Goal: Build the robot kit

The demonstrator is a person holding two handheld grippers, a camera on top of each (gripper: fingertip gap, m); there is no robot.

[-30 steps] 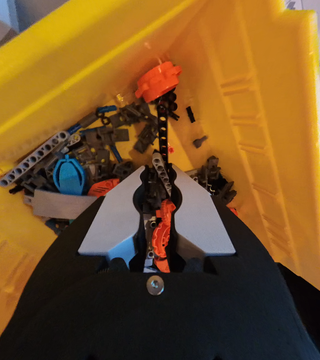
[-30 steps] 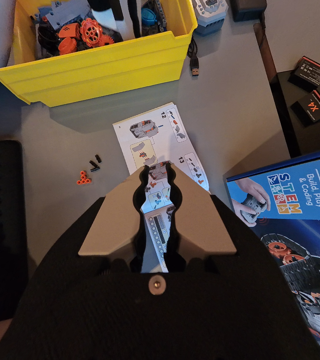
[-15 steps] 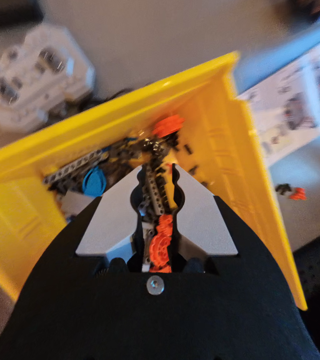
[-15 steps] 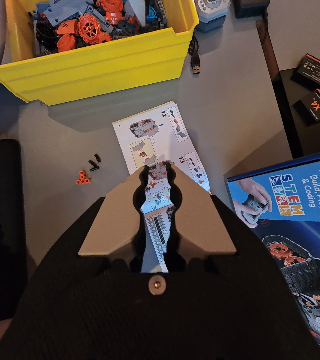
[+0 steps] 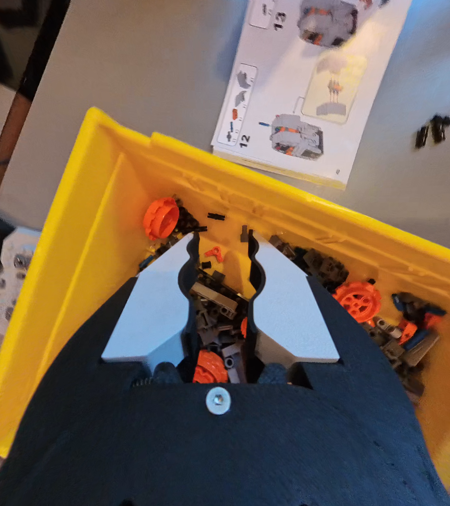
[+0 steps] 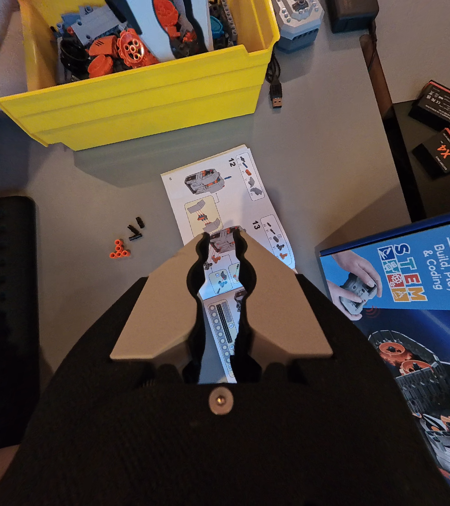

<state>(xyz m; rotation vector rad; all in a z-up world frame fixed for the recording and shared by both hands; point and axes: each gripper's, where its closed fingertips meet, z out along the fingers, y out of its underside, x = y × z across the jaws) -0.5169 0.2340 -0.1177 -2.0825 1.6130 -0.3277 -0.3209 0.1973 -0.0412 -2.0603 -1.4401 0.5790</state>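
Left gripper (image 5: 222,241): hovered inside the yellow bin (image 5: 86,246), tongs spread wide w/ nothing between them, tips over bare bin floor nr a tiny orange clip (image 5: 215,253) and a short black pin (image 5: 216,216).
Parts pile (image 5: 218,309): grey & black building pcs lay under the gap betw. the fingers; can't tell if the tips touched any.
Orange round piece (image 5: 160,218): sat at 11 o'clock from the left tips, tucked in the bin's corner.
Orange gear (image 5: 358,301): lay at 3 o'clock from the left gripper, beside a clump of dark and orange bits.
Right gripper (image 6: 220,236): hung above the instruction booklet (image 6: 218,191), tongs a little apart, gripping nothing; printed page showed thru the gap.
Booklet: lay flat & open on the grey table (image 6: 314,153), just at 6 o'clock of the bin in the right wrist view.
Loose bits: small orange connectors (image 6: 119,249) and a few black pins (image 6: 135,229) sat on the table at 9 o'clock from the right tips, close to each other, well apart from the booklet.
Blue box (image 6: 410,273): lay at 3 o'clock from the right gripper, printed lid up.
Far side: grey controller (image 6: 297,19) just past the bin at 1 o'clock, USB plug (image 6: 276,94) on its cable beside the bin's wall.
Black packs (image 6: 443,128): two small ones w/ orange trim on a dark surface at 2 o'clock.
Left gripper seen from right cam: pale fingers (image 6: 155,30) dipped into the bin among orange pcs.
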